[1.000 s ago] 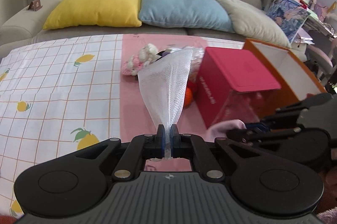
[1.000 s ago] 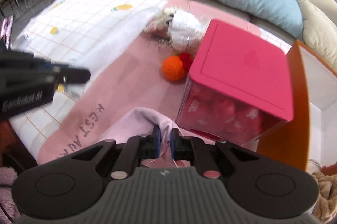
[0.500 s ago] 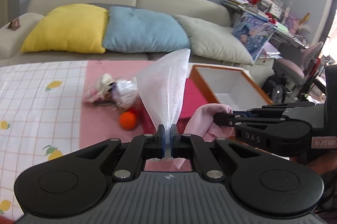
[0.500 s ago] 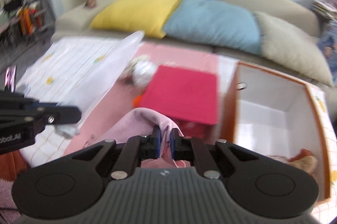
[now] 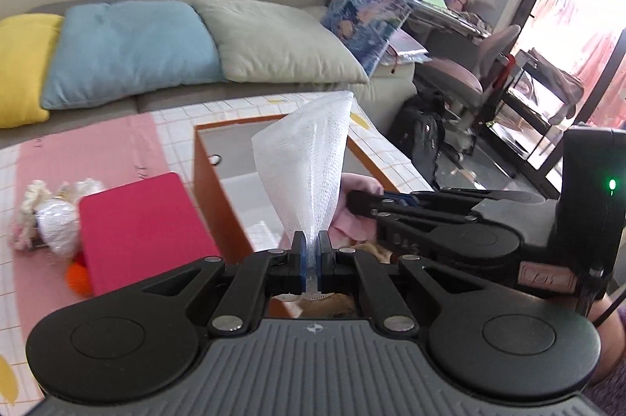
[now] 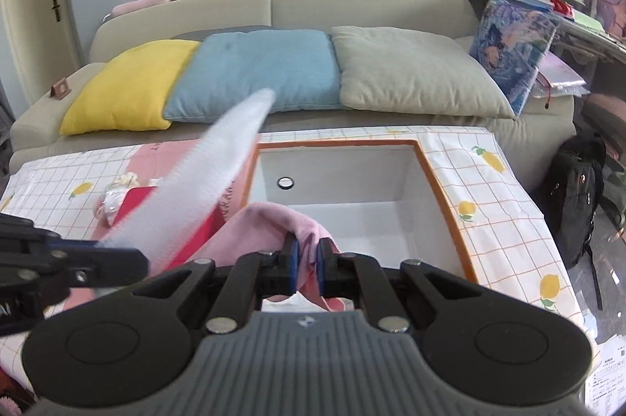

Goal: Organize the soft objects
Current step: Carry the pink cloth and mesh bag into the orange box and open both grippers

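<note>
My left gripper (image 5: 312, 261) is shut on a white mesh foam sleeve (image 5: 311, 167), which stands up from the jaws over the orange box (image 5: 213, 177). The sleeve also shows in the right wrist view (image 6: 203, 177). My right gripper (image 6: 307, 265) is shut on a pink cloth (image 6: 270, 228) and holds it over the near edge of the orange box with white inside (image 6: 444, 205). The right gripper shows in the left wrist view (image 5: 354, 199) with the pink cloth (image 5: 358, 216). A tan soft thing (image 5: 332, 304) lies in the box below my left jaws.
A red-lidded box (image 5: 141, 224) stands left of the orange box on the pink mat (image 5: 90, 150). An orange ball (image 5: 78, 273), a wrapped white bundle (image 5: 58, 220) and a cream plush (image 5: 33, 193) lie beside it. A sofa with cushions (image 6: 258, 72) lies behind. A black backpack (image 6: 579, 197) stands right.
Both grippers have swung right, from above the pink mat and red box to over the orange box, each still holding its item.
</note>
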`<control>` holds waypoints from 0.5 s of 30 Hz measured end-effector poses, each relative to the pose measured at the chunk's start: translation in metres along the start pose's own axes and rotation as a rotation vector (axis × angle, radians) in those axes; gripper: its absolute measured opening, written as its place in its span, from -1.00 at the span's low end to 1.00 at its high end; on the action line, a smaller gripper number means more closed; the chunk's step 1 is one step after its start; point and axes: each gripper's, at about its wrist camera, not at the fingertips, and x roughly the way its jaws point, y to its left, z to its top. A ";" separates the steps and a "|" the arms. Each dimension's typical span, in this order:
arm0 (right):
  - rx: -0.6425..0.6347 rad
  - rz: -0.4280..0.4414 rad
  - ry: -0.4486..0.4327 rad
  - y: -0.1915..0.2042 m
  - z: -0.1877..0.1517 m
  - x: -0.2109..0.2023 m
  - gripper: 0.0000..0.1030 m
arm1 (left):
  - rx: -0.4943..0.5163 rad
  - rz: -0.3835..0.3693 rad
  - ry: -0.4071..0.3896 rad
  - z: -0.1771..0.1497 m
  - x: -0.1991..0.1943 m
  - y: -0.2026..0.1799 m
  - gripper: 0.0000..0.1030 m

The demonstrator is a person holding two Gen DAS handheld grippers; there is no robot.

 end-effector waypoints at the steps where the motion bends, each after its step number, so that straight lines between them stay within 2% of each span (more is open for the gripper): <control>1: 0.007 0.001 0.004 -0.002 0.001 0.006 -0.87 | -0.004 0.001 0.019 0.004 0.009 0.000 -0.91; 5: 0.043 0.009 0.042 -0.010 0.003 0.034 -0.87 | -0.013 0.026 0.090 0.012 0.039 0.005 -0.91; 10: 0.041 0.023 0.116 -0.011 -0.004 0.063 -0.87 | -0.036 0.016 0.167 0.014 0.062 0.022 -0.92; 15: 0.034 0.021 0.189 -0.015 -0.010 0.095 -0.87 | -0.118 -0.002 0.233 0.013 0.083 0.042 -0.90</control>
